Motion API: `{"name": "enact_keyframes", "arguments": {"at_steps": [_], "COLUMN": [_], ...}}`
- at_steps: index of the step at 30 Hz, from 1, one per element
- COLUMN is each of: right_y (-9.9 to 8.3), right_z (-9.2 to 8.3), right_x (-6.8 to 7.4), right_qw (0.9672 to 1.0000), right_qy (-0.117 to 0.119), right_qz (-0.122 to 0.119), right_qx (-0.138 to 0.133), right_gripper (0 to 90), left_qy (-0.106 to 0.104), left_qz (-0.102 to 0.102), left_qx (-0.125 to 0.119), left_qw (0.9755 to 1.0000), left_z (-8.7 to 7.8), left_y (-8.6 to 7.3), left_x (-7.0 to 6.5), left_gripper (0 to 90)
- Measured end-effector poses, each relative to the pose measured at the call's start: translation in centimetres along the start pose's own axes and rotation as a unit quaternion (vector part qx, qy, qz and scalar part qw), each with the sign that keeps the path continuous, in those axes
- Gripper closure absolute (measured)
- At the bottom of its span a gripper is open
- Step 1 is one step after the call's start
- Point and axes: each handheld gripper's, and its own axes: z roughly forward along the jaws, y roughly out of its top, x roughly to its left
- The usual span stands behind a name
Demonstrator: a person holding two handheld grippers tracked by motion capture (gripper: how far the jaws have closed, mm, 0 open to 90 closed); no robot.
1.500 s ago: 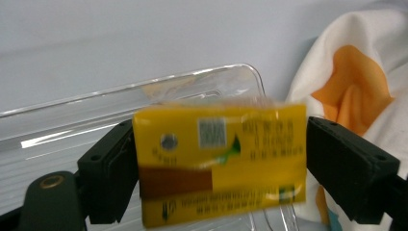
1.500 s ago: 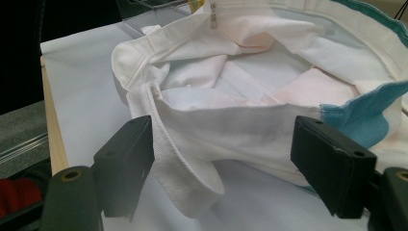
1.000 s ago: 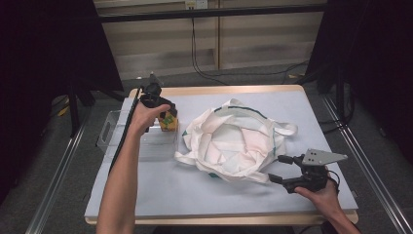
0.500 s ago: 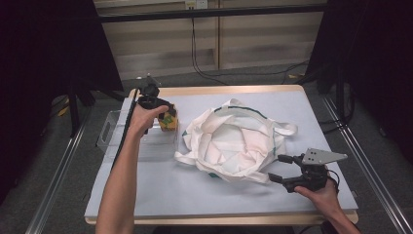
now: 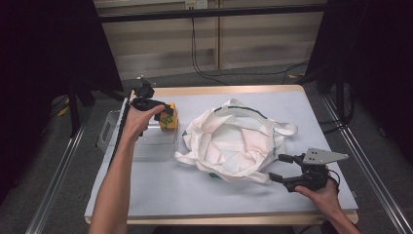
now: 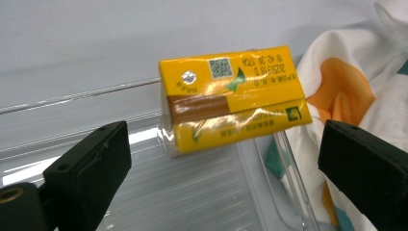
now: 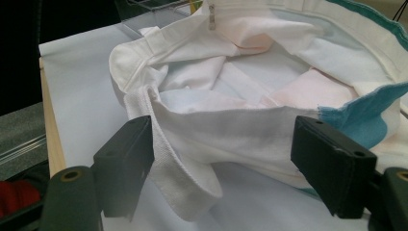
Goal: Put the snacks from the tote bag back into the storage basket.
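A yellow carton (image 5: 168,118) (image 6: 233,98) sits at the right end of a clear plastic bin (image 5: 112,129) (image 6: 144,192), close to the rim; whether it rests on the rim I cannot tell. My left gripper (image 5: 163,110) (image 6: 223,134) faces it; its jaws have just been opening and stand wide on either side without touching it. A white cloth bag (image 5: 238,141) (image 7: 250,72) with teal trim lies open mid-table. My right gripper (image 5: 277,167) (image 7: 223,127) is open at the bag's near right rim, with the hem and a strap between its jaws.
The grey table top (image 5: 195,190) has a wooden edge. The bin stands along its left side, with the bag's left rim near the carton. Cables run over the floor behind the table. Metal rails flank both sides.
The left gripper's jaws have spread off the carton and the hand has drawn back slightly toward the far left. The carton stays by the bin's right end. The right hand has kept still.
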Motion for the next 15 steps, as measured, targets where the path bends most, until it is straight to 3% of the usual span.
{"name": "enact_keyframes", "arguments": {"at_steps": [2,3,6,7,9,11,12,15], "right_y": [0.0,0.0,0.0,0.0,0.0,0.0,0.0,0.0], "right_z": [0.0,0.0,0.0,0.0,0.0,0.0,0.0,0.1], "right_x": [0.0,0.0,0.0,0.0,0.0,0.0,0.0,-0.1], "right_qw": [1.0000,1.0000,1.0000,1.0000,1.0000,1.0000,1.0000,1.0000], "right_qy": [0.000,-0.001,-0.002,0.000,-0.001,-0.002,-0.004,-0.005], "right_qz": [0.000,0.000,0.000,0.000,0.000,-0.001,0.000,-0.001], "right_qx": [-0.001,-0.001,-0.001,-0.001,-0.001,-0.001,-0.001,0.000], "right_gripper": [22.9,22.8,22.8,22.8,22.8,22.6,22.4,22.2], "left_qy": [0.000,-0.003,0.005,0.006,-0.005,0.003,-0.003,-0.011], "left_qz": [0.005,-0.002,0.007,0.020,0.042,0.049,0.062,0.072], "left_qx": [-0.020,-0.035,-0.042,-0.051,-0.079,-0.092,-0.101,-0.124], "left_qw": [0.9998,0.9994,0.9991,0.9985,0.9960,0.9946,0.9930,0.9896], "left_z": [-0.6,-0.9,-1.6,-1.9,-2.5,-3.0,-3.3,-4.0], "left_y": [-0.4,-0.7,-1.3,-1.6,-2.2,-2.6,-2.9,-3.8], "left_x": [0.2,0.2,0.4,0.4,0.2,0.0,-0.1,-0.2], "left_gripper": [4.6,4.2,3.4,3.8,3.6,2.9,3.1,2.8]}}
